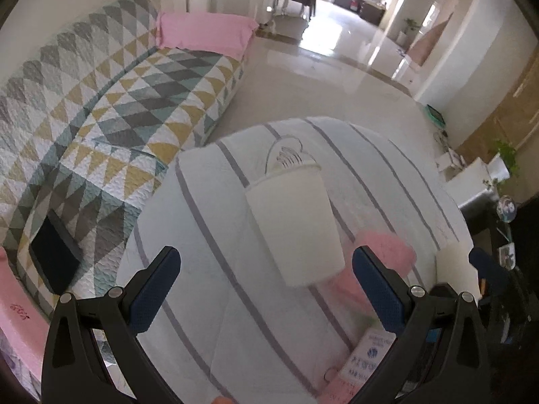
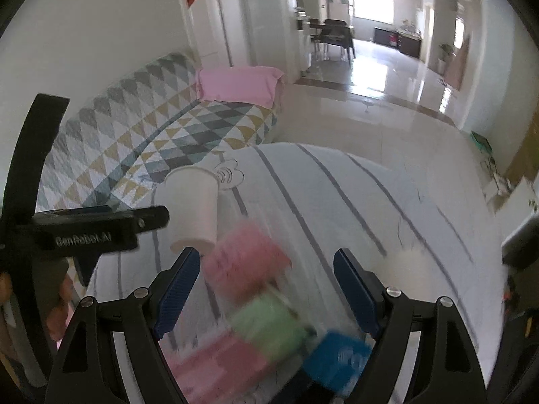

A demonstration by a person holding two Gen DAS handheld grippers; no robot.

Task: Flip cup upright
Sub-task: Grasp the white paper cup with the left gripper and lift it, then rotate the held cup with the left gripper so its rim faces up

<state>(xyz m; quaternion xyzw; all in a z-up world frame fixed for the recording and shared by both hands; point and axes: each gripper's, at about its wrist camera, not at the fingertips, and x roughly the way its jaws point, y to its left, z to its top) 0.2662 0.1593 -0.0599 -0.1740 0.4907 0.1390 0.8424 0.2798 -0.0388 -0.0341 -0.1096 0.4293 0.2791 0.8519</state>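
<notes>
A white paper cup [image 1: 296,225] stands on the striped tablecloth [image 1: 215,289], tilted; which end is up I cannot tell. My left gripper [image 1: 266,289] is open, its blue pads either side of the cup's near end and apart from it. In the right wrist view the same cup [image 2: 193,208] sits left of centre, with the left gripper's black body [image 2: 84,232] beside it. My right gripper [image 2: 266,289] is open and empty, over blurred pink and green rolls.
A blurred pink roll [image 2: 244,262], a green roll [image 2: 269,326] and a blue packet [image 2: 337,360] lie near my right gripper. A quilted sofa [image 1: 101,107] with a dark tablet [image 1: 55,259] stands to the left. Shiny floor lies beyond the table.
</notes>
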